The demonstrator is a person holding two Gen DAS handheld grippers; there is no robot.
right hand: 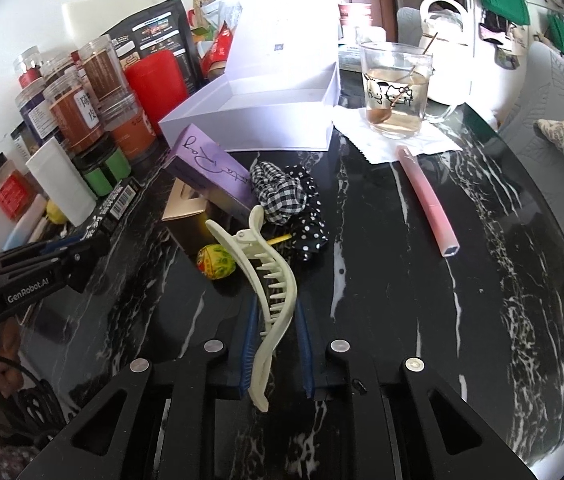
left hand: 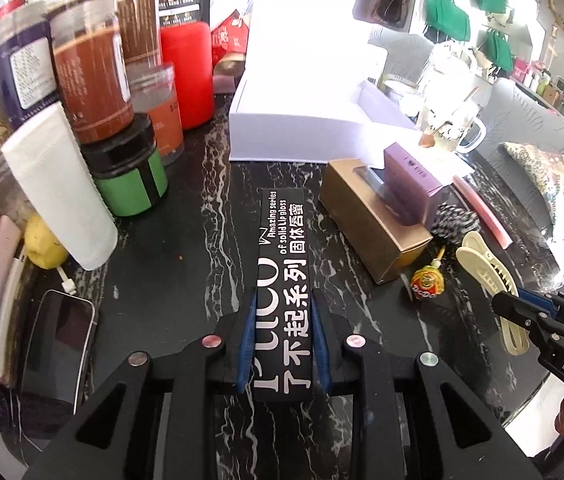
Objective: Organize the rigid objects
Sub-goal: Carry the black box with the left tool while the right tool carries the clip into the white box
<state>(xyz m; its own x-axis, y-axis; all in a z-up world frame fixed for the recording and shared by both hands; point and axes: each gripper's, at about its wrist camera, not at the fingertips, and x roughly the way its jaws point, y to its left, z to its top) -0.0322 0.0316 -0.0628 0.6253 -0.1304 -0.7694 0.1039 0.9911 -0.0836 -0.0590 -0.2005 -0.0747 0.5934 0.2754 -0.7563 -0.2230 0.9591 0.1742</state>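
My left gripper (left hand: pixel 282 312) is shut on a long black lip-gloss box (left hand: pixel 284 264) with white print, held flat and pointing at the open white box (left hand: pixel 302 120). It also shows in the right wrist view (right hand: pixel 115 206). My right gripper (right hand: pixel 275 312) has a cream hair claw clip (right hand: pixel 269 280) between its blue pads; the clip touches the left pad, with a small gap at the right one. A gold carton (left hand: pixel 374 220) bears a purple box (left hand: pixel 412 184). A lollipop (right hand: pixel 215 262), scrunchies (right hand: pixel 290 200) and a pink tube (right hand: pixel 428 200) lie nearby.
Jars, a red canister (left hand: pixel 187 72) and a white tube (left hand: pixel 59 188) crowd the left of the black marble table (left hand: pixel 185 208). A phone (left hand: pixel 55 344) lies at the near left. A glass mug (right hand: pixel 396 88) on a napkin stands behind the pink tube.
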